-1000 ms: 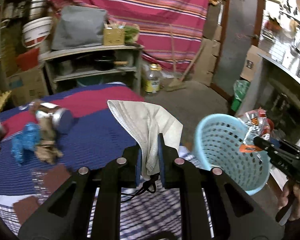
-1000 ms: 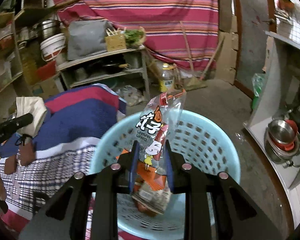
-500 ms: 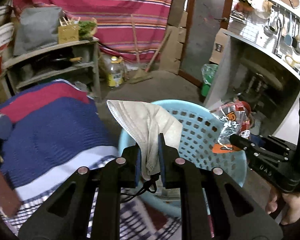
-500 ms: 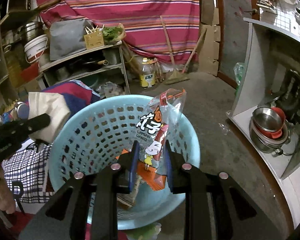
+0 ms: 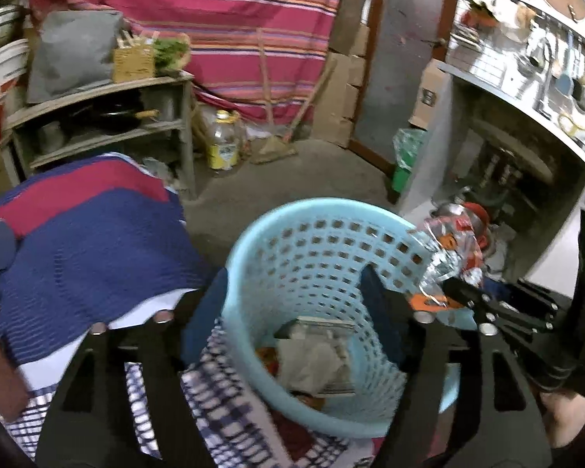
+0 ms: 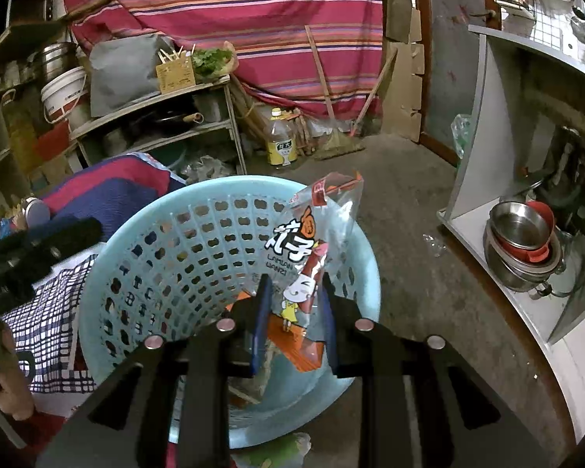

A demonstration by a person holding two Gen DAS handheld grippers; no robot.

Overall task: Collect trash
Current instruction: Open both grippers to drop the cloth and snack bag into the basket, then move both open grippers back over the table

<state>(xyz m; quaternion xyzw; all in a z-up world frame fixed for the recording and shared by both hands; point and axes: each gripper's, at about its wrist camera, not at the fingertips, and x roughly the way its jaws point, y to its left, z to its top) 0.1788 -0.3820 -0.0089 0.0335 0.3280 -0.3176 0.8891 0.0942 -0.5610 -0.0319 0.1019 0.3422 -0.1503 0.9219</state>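
Observation:
A light blue perforated basket (image 5: pixel 316 241) (image 6: pixel 167 241) stands beside the bed. My left gripper (image 5: pixel 292 304) is open and empty above it. The crumpled beige tissue (image 5: pixel 312 362) lies inside the basket on other trash. My right gripper (image 6: pixel 292 312) holds a clear snack wrapper (image 6: pixel 308 249) with red and orange print over the basket's right side, its fingers slightly apart around it. The wrapper (image 5: pixel 448 249) and right gripper also show in the left wrist view at the basket's right rim.
A bed with a blue and red blanket (image 5: pixel 82 234) and checked sheet (image 6: pixel 50 312) lies left. A shelf unit (image 6: pixel 156 117), an oil bottle (image 6: pixel 280 144) and a broom stand at the back. A grey cabinet with metal pots (image 6: pixel 522 241) is right.
My left gripper opened and let go of the tissue, which dropped into the basket. My right gripper has loosened a little around the wrapper over the basket.

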